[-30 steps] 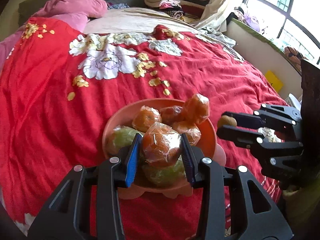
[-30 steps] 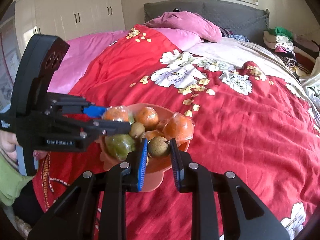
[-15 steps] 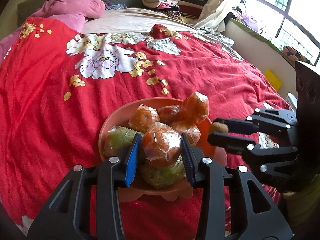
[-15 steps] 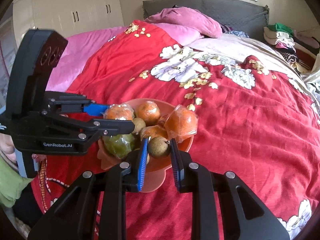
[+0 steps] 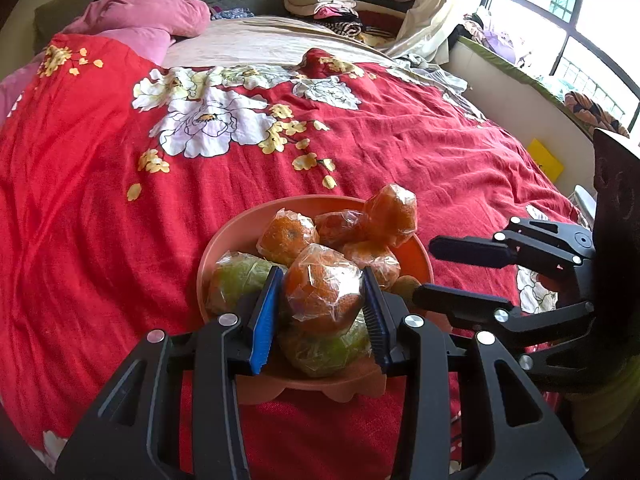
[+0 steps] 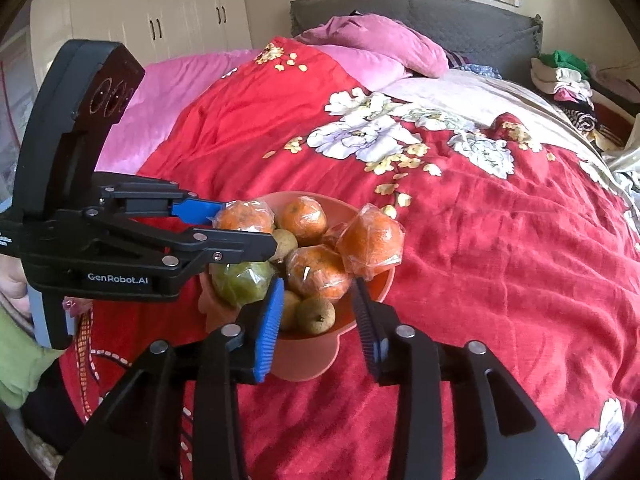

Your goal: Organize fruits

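A salmon-pink bowl (image 5: 240, 232) (image 6: 368, 284) sits on the red bedspread, piled with plastic-wrapped oranges, wrapped green fruits and small brown fruits. My left gripper (image 5: 322, 300) is shut on a wrapped orange (image 5: 320, 288) above the bowl; it also shows in the right wrist view (image 6: 240, 228). My right gripper (image 6: 318, 312) is open and empty over the bowl's near rim, with a small brown fruit (image 6: 316, 315) lying in the bowl below its fingers. In the left wrist view the right gripper (image 5: 440, 268) stands open at the bowl's right edge.
The red floral bedspread (image 5: 120, 200) spreads all round the bowl. Pink pillows (image 6: 380, 44) lie at the headboard. Folded clothes (image 5: 328, 4) are stacked at the far side. A window ledge (image 5: 520, 92) runs along the right. A white wardrobe (image 6: 160, 16) stands beyond the bed.
My right gripper has opened and let go of the small brown fruit, which now lies in the bowl. My left gripper still holds the wrapped orange over the bowl.
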Tool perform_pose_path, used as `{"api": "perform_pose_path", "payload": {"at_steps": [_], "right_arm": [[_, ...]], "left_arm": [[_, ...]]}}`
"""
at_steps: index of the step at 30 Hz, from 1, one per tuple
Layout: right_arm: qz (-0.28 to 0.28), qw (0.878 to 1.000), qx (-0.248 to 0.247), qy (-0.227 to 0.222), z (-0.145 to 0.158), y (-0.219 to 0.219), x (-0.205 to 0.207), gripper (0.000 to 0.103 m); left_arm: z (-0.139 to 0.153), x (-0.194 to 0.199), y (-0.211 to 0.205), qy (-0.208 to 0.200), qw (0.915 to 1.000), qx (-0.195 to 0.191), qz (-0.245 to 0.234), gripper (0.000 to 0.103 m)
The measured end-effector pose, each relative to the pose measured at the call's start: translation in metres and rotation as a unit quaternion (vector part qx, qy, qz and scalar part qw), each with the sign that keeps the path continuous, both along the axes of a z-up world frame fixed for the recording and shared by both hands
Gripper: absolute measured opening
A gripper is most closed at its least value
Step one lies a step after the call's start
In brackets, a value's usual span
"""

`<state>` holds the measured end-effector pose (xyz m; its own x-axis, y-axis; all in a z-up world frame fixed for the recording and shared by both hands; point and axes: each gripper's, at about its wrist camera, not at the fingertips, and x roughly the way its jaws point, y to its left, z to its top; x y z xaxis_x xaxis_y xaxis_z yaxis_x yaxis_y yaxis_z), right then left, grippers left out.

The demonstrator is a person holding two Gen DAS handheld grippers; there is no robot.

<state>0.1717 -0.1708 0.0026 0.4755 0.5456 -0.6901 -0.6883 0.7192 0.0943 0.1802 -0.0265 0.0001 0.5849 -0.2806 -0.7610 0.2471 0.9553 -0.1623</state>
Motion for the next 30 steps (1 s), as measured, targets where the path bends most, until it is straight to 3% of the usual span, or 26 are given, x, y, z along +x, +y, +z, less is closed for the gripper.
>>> {"api": "perform_pose_path", "payload": {"at_steps": [5, 8, 15, 19, 21, 23, 26, 30], "right_arm": [[-0.007, 1.0, 0.003, -0.003, 0.003, -0.008, -0.003, 0.046], [-0.012, 1.0, 0.005, -0.004, 0.004, -0.012, -0.005, 0.051], [-0.018, 1.0, 0.018, -0.01, 0.012, -0.021, -0.016, 0.06], [-0.026, 0.999, 0.023, -0.025, 0.022, -0.025, -0.028, 0.074], [-0.032, 0.999, 0.026, -0.033, 0.027, -0.027, -0.035, 0.08], [-0.032, 0.998, 0.034, -0.038, 0.033, -0.029, -0.043, 0.09], [-0.036, 0.998, 0.03, -0.046, 0.036, -0.031, -0.053, 0.094], [-0.05, 0.997, 0.031, -0.055, 0.041, -0.035, -0.066, 0.098]], "left_arm": [[0.0, 0.0, 0.001, 0.0, 1.0, -0.001, 0.0, 0.032], [0.001, 0.0, 0.001, -0.003, 1.0, 0.0, 0.006, 0.045], [0.013, -0.004, 0.005, -0.017, 0.9996, -0.008, 0.019, 0.05], [0.023, -0.016, 0.01, -0.029, 0.9991, -0.007, 0.028, 0.057], [0.029, -0.023, 0.011, -0.039, 0.9985, -0.003, 0.037, 0.065], [0.036, -0.031, 0.012, -0.054, 0.9972, 0.008, 0.052, 0.08], [0.045, -0.044, 0.009, -0.072, 0.9954, 0.011, 0.062, 0.089], [0.047, -0.064, 0.009, -0.078, 0.9938, 0.009, 0.078, 0.093]]}}
